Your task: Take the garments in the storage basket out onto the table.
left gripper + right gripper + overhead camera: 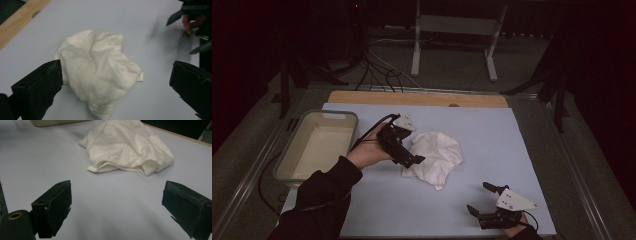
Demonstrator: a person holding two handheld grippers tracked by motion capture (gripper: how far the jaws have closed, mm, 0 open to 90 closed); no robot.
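Observation:
A crumpled white cloth [438, 154] [97, 65] [130, 147] lies in a heap near the middle of the pale blue mat [497, 135]. My left gripper [413, 159] [116, 82] hovers over the cloth's left edge, held in a hand with a dark sleeve. Its jaws stand wide open, one on each side of the cloth, holding nothing. My right gripper [480, 199] [117, 205] is near the mat's front right corner, well apart from the cloth, open and empty. It also appears far off in the left gripper view [185, 35].
A beige plastic tub [292, 150] [57, 122] stands at the mat's left edge, with nothing seen inside. A wooden board edge [417, 98] [17, 22] runs along the back. Cables and a metal stand lie on the floor beyond.

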